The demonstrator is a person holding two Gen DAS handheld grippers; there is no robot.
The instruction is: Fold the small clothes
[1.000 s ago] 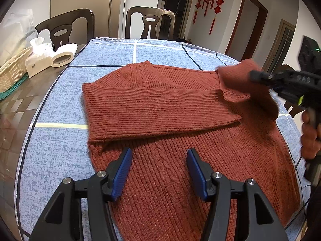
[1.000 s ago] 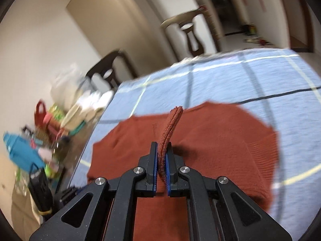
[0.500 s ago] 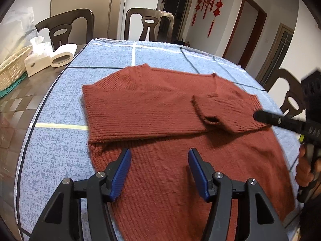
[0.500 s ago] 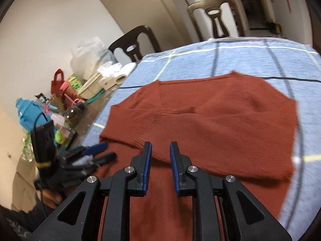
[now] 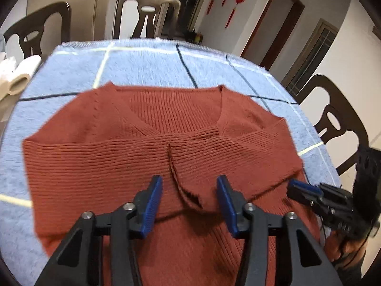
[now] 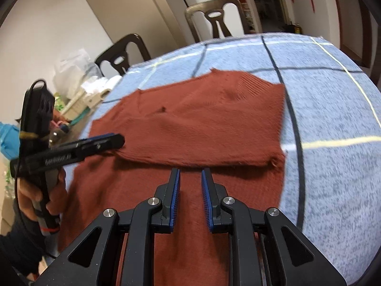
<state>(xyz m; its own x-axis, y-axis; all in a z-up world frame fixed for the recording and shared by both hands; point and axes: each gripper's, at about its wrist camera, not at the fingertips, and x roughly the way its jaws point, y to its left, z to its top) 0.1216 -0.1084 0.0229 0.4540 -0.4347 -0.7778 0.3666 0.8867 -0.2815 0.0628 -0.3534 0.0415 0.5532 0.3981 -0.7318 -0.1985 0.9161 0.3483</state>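
Blue checked cloth [image 5: 142,69] covers the tabletop under a rust sweater [image 5: 114,157]; dark chairs [image 5: 333,119] around; left gripper [image 5: 189,200] fingers closing, right gripper [image 6: 190,188] fingers slightly apart, both empty

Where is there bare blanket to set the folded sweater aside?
Free: the blue blanket right of the sweater, and the strip beyond its collar toward the chairs. A narrower bare band runs along its left edge. Crowded: the table's left end, with tissue rolls and bags.
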